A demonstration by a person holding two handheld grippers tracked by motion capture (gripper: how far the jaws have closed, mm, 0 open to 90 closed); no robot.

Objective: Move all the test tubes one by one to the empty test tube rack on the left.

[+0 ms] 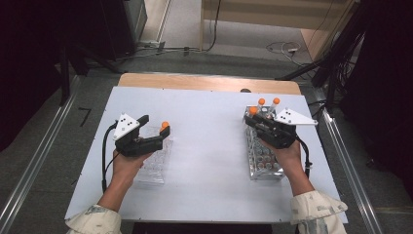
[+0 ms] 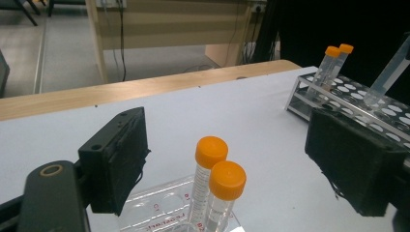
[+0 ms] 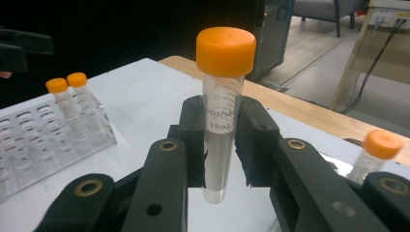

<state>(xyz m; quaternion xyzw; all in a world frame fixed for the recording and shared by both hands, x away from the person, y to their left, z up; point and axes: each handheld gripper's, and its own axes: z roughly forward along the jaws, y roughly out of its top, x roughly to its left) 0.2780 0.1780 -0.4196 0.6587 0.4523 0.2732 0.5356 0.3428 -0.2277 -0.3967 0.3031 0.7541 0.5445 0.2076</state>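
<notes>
My right gripper [image 1: 252,120] [image 3: 222,145] is shut on a clear tube with an orange cap [image 3: 225,72] [image 1: 253,111], held upright above the far end of the right rack [image 1: 265,168]. Two more capped tubes [image 1: 269,102] stand at that rack's far end. My left gripper [image 1: 154,126] [image 2: 234,154] is open, its jaws wide apart on either side of two orange-capped tubes [image 2: 220,166] that stand in the clear left rack [image 1: 153,168] [image 2: 159,203]. The pads touch neither tube.
Both racks sit on a white sheet [image 1: 209,146] over a wooden table [image 1: 204,82]. The right rack [image 2: 348,92] shows many vacant holes. Cables [image 1: 287,48] lie on the floor beyond the table.
</notes>
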